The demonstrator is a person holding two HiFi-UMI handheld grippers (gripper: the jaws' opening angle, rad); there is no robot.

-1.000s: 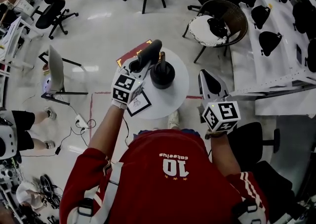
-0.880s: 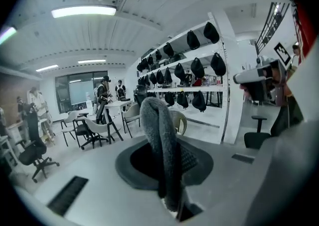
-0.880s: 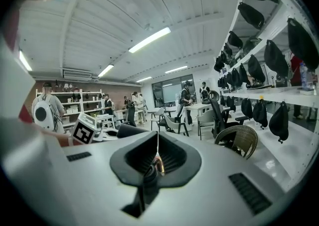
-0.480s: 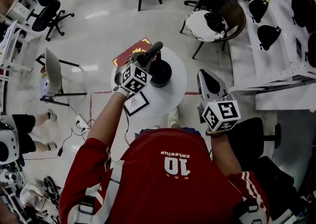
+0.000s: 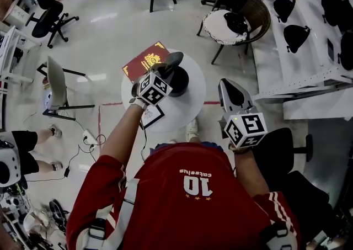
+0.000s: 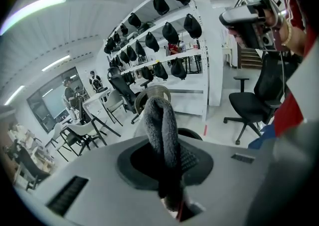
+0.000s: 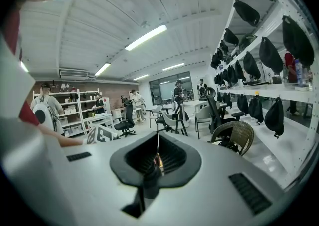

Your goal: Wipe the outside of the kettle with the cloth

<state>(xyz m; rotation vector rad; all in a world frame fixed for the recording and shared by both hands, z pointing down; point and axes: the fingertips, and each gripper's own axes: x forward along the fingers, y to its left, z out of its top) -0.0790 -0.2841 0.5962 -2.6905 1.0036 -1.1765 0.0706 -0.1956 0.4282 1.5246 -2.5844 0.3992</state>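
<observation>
The room is big, with a pale floor (image 5: 110, 28) and a long white shelf (image 5: 298, 61) of dark things on the right. In the middle stands a small round white surface (image 5: 185, 108), close to the person in the red shirt (image 5: 193, 199), so both arms can reach it. The black kettle (image 5: 180, 80) stands on the far half of the surface, right of a red book (image 5: 144, 61) that pokes over the far left edge. A small white card (image 5: 153, 116) lies on the near left part. The left tool (image 5: 167, 68) is out over the surface, right by the kettle's left side. I think it is there to bring the cloth to the kettle. It is clamped tight on the grey cloth (image 6: 162, 130), which sticks out in a fold from between the jaws, so there is soft stuff to rub with. I cannot tell if the cloth is touching the kettle. The right tool (image 5: 228, 88) is off to the right, away from the surface. Its jaws are closed together with nothing in them. It looks like it is waiting, and it may be needed to hold the kettle so it does not slide when rubbed.
</observation>
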